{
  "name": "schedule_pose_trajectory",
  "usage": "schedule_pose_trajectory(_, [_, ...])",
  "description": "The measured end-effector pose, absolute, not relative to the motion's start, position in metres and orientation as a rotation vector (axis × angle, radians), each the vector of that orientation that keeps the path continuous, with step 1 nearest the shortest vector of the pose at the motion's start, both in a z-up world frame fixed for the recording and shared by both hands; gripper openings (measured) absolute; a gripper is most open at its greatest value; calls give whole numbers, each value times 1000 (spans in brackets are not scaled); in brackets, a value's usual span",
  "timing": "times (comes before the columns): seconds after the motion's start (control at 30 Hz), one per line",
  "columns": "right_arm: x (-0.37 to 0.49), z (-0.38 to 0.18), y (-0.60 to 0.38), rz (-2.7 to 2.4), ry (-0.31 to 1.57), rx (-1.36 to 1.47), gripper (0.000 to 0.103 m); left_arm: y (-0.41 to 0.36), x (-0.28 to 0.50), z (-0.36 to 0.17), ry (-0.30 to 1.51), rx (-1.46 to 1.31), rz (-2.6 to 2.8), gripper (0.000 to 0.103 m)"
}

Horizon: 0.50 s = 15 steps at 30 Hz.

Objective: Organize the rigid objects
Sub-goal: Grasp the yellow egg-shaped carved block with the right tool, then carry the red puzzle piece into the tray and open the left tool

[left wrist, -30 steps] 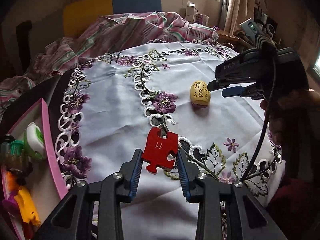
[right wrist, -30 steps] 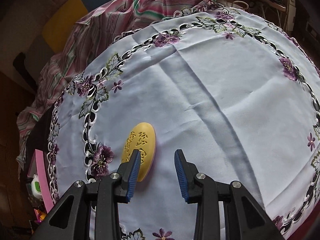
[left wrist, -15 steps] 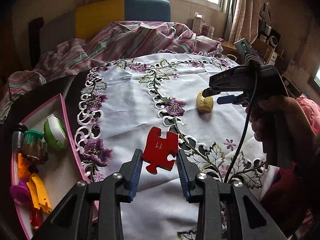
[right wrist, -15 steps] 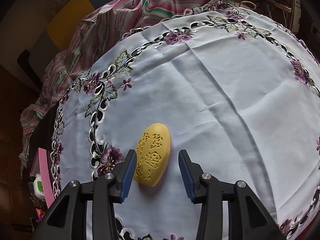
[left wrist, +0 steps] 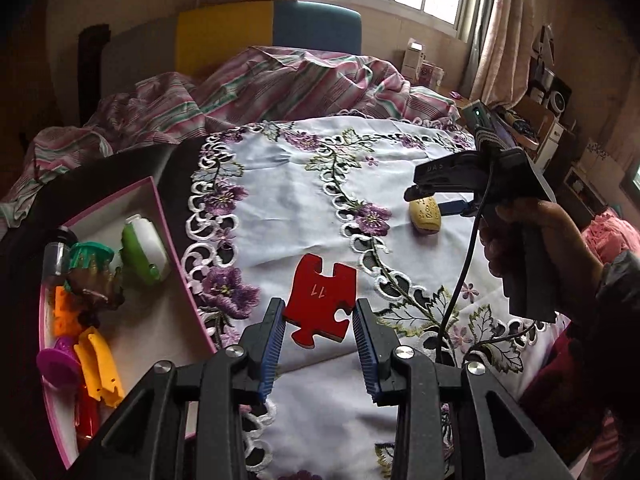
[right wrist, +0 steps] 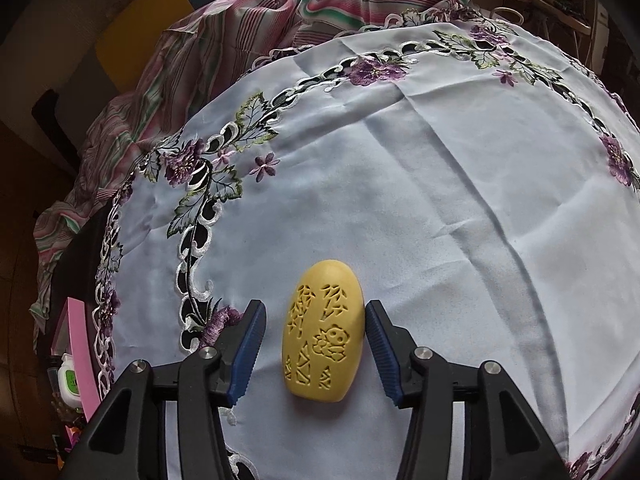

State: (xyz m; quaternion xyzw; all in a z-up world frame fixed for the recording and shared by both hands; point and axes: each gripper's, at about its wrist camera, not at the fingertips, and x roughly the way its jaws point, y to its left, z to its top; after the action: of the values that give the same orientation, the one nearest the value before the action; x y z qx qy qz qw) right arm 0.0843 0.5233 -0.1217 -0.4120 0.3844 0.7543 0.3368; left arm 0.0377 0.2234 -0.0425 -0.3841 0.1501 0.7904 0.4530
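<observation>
Left wrist: pink box point(left wrist: 176, 240) at table's left edge already holds several sorted items, among them a green-white gadget point(left wrist: 144, 250), orange clips point(left wrist: 98, 364) and a purple piece point(left wrist: 56, 364). Two things left out on the embroidered tablecloth point(left wrist: 280, 208). Left gripper point(left wrist: 320, 320) has its pads pinched on the red puzzle piece point(left wrist: 322, 300), "11" face up; piece looks lifted clear of the cloth, so likely mid-carry to the box. Right gripper point(left wrist: 436, 200) is visible across the table, low over the yellow carved egg point(left wrist: 426, 216), held in the person's hand. Right wrist: right gripper point(right wrist: 316, 340) is spread wide, fingers straddling the egg point(right wrist: 324, 332), right pad about touching, left pad apart. Not gripped yet; closing is next.
</observation>
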Motion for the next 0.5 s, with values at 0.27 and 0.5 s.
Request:
schedule_pose_trajectory(0.27, [54, -130, 505, 1957, 681, -1205, 43, 193, 23, -36, 335, -970, 2024, 35])
schedule_pose_trajectory(0.5, [46, -135, 494, 2030, 594, -1280, 41, 160, 0, -36, 318, -1008, 2131, 35])
